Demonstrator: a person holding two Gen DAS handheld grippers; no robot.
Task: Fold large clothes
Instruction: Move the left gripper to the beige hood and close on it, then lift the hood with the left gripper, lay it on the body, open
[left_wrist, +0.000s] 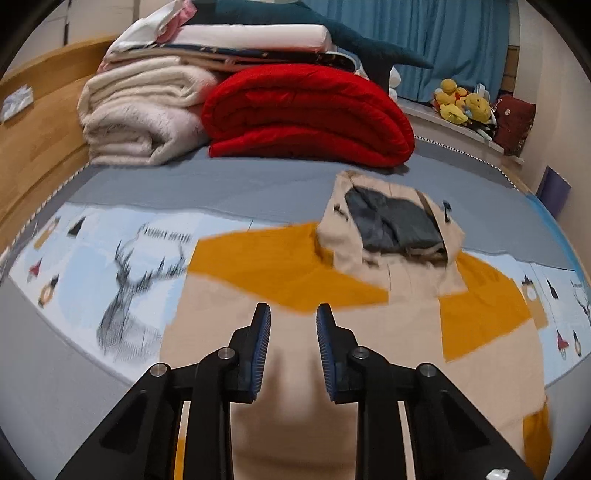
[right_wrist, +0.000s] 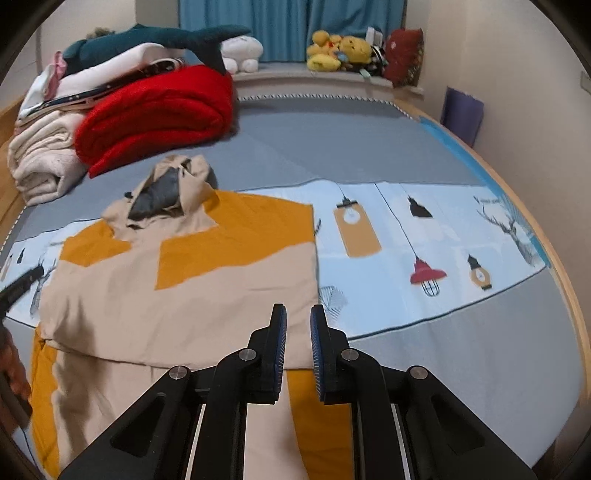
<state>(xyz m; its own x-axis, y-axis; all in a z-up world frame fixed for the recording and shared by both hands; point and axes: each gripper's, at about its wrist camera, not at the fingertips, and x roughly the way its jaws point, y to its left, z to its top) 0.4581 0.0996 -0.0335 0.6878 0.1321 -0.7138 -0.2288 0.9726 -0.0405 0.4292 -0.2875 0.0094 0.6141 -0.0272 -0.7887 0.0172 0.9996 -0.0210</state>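
Note:
A large beige and mustard hooded garment lies spread on the bed, its grey-lined hood at the far end. My left gripper hovers over the beige cloth near the garment's near edge. Its blue pads stand apart with nothing pinched between them. My right gripper sits at the garment's right side, where a folded beige edge crosses behind its fingers. Its pads are close together with a narrow gap, and no cloth is visibly clamped.
The bed has a grey sheet with a light-blue printed band. A red quilt, a cream blanket and stacked bedding sit at the head. Plush toys line the sill. A person's hand shows at the left edge.

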